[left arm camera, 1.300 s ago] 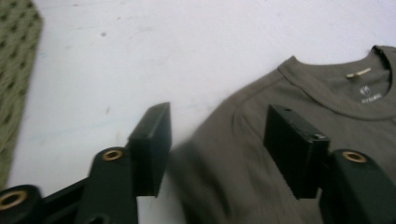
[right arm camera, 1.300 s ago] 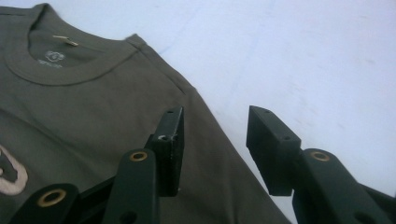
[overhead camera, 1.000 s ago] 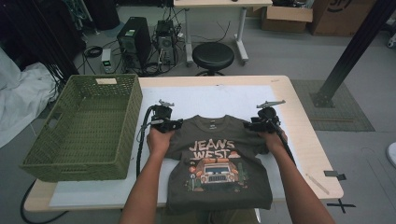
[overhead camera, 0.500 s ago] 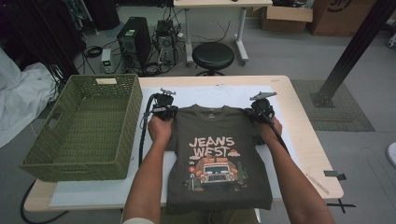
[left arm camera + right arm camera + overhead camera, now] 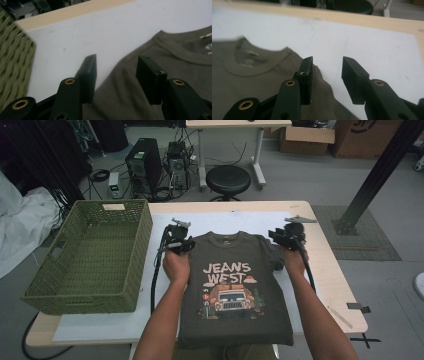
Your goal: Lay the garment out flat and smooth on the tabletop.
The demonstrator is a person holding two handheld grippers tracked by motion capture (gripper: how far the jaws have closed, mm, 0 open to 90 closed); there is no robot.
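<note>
Both shoulders of the T-shirt [image 5: 235, 285], laid flat with its collar far and hem near, are matched by the left gripper [image 5: 181, 243] and right gripper [image 5: 282, 238], jaws just reopened, gripping nothing.

Shirt [image 5: 235, 285]: dark olive, cream "JEANS WEST" lettering above what appears to be an orange truck graphic. Basket [image 5: 90, 262]: green weave. Mat [image 5: 240, 217]: white. Table [image 5: 327, 265]: light wood. Grippers: black.
</note>
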